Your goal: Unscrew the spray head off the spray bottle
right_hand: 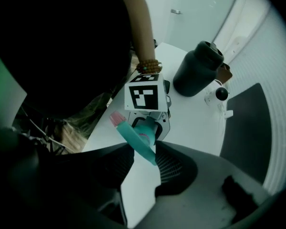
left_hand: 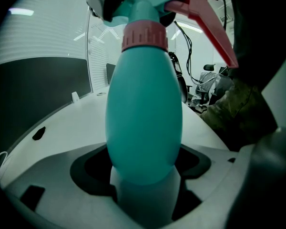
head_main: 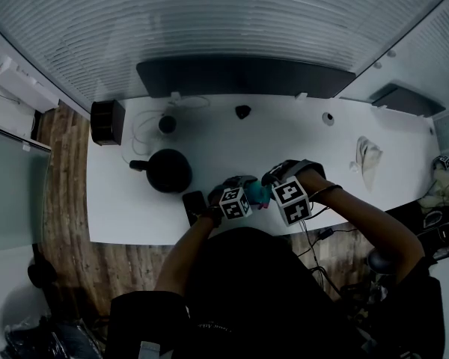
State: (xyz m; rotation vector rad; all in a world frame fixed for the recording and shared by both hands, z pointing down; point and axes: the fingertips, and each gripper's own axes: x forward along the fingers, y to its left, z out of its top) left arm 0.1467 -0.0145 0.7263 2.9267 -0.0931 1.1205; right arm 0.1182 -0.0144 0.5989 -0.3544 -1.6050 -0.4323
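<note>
A teal spray bottle point(left_hand: 144, 113) with a pink collar point(left_hand: 144, 35) stands upright in my left gripper point(left_hand: 145, 187), whose jaws are shut on its lower body. Its teal spray head point(right_hand: 139, 140), with a pink trigger point(left_hand: 207, 23), lies slantwise across the gap of my right gripper point(right_hand: 145, 154), which points down over it from above. The head touches both ribbed pads. In the head view both grippers meet over the bottle point(head_main: 257, 193) near the white table's point(head_main: 232, 144) front edge, left gripper point(head_main: 245, 198) beside right gripper point(head_main: 275, 193).
A black jug point(head_main: 169, 170) stands left of the grippers, with a flat black item point(head_main: 195, 205) by the front edge. A black box point(head_main: 107, 122) sits at the table's left end, a crumpled cloth point(head_main: 368, 159) at the right, and a dark panel point(head_main: 243, 77) along the back.
</note>
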